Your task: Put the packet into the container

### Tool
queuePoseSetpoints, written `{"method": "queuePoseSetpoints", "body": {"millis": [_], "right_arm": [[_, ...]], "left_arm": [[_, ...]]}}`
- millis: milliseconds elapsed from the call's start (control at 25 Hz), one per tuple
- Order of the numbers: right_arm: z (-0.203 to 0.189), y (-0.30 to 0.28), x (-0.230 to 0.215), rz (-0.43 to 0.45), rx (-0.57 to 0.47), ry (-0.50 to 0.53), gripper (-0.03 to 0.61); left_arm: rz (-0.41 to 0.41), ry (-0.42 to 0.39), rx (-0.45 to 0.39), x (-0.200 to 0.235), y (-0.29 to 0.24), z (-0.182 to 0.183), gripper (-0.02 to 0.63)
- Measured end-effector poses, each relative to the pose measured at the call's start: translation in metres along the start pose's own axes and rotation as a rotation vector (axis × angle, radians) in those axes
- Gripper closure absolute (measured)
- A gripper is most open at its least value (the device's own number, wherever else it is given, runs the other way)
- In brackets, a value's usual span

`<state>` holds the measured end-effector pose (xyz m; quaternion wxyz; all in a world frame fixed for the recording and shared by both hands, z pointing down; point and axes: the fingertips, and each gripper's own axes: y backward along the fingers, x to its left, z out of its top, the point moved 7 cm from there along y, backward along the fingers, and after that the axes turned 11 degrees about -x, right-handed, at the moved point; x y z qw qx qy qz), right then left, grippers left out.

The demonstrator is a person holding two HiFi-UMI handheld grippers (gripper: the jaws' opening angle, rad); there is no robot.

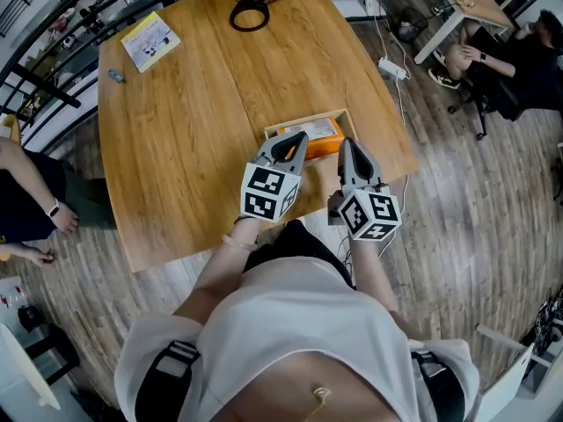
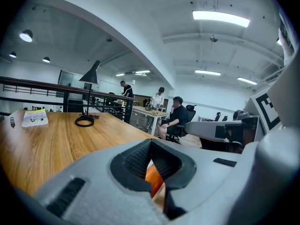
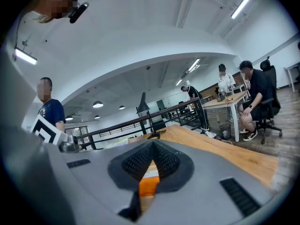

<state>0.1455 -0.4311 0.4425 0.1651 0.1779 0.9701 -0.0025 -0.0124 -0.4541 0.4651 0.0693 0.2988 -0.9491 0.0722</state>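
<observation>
Already the orange packet [image 1: 318,133] is seen in the container [image 1: 269,133] at the counter's [image 1: 193,104] four-o'clock edge — judged light, crinkly, best pinched at a short end. Left tongs [image 1: 297,141] and right tongs [image 1: 346,145] are clenched empty at its six o'clock.

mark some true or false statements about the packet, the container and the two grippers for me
1. The orange packet lies inside the wooden container. True.
2. The left gripper is clamped on the packet. False: its jaws are together with nothing between them, and the packet lies beyond its tips.
3. A yellow booklet lies near the far left corner of the table. True.
4. The container stands at the far end of the table beside the black cable coil. False: it sits near the person's edge, just ahead of both grippers.
5. The right gripper has its jaws wide apart. False: they are together.
</observation>
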Motion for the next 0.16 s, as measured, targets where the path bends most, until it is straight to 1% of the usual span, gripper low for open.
{"method": "queuePoseSetpoints", "body": {"millis": [160], "right_arm": [[-0.0008,0.0002,0.0008,0.0,0.001,-0.001,0.568]], "left_arm": [[-0.001,0.003,0.005,-0.0003,0.0005,-0.0015,0.606]]}}
